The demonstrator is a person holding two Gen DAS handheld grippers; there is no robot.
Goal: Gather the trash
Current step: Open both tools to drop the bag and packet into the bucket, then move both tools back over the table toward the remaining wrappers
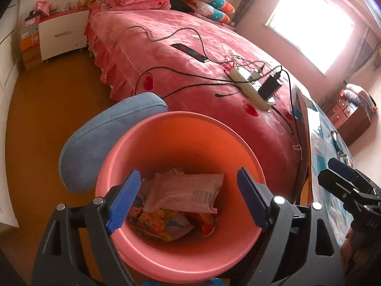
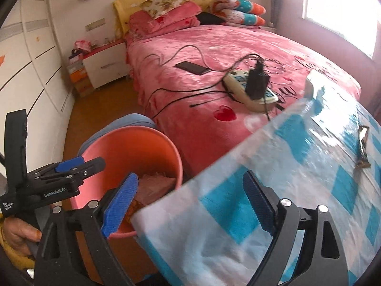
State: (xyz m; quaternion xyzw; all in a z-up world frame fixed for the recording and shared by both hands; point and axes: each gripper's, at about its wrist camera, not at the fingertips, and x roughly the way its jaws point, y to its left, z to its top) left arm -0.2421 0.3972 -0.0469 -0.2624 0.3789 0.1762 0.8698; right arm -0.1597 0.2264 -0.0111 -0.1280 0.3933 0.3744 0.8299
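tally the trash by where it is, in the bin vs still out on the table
In the pink bin: at least 2, a pale wrapper and a colourful wrapper; more may lie under them
On the checked table: 1, a crumpled wrapper
Total: at least 3

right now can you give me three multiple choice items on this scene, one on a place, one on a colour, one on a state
1. Where does the pale wrapper lie?
A. on the bed
B. inside the bin
C. on the floor

2. What colour is the bin?
A. pink
B. green
C. black

3. How does the left gripper stand?
A. shut on a wrapper
B. shut on the bin's rim
C. open, with nothing between its fingers

Key: 1 B, the wrapper rests on other trash down in the bin, seen from the left wrist. 2 A, its rim and walls show pink in both views. 3 C, the blue fingers stand wide apart above the bin's mouth and clamp nothing.
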